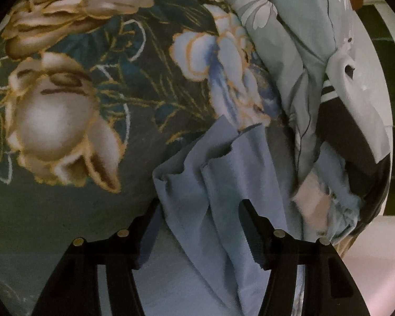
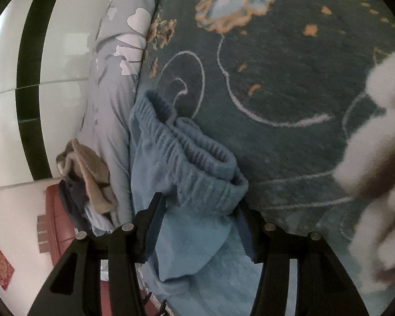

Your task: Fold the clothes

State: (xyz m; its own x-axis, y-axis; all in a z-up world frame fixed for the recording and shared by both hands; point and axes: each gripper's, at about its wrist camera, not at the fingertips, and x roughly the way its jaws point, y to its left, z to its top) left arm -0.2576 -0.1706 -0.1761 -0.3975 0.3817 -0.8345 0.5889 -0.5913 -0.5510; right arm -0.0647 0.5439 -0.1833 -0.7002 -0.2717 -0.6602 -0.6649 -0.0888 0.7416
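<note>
While both claws hung over the bed, a pair of light blue trousers [image 2: 187, 158] lay on the dark green flowered blanket [image 2: 289, 84], close beside a pale flowered quilt [image 2: 110, 100] bunched along the blanket's edge. The right claw [image 2: 197, 226] stood with its jaws apart on either side of the gathered elastic waistband [image 2: 197, 152], the cloth between them, though whether the pads pressed on it could not be told. Seen from the left wrist, the left claw [image 1: 197, 226] likewise had its jaws apart, with the folds of blue cloth at the hem [image 1: 213, 173] lying between them; no grip could be made out there either. Crumpled tan and dark clothes [image 2: 89, 181] sat beyond the quilt.
</note>
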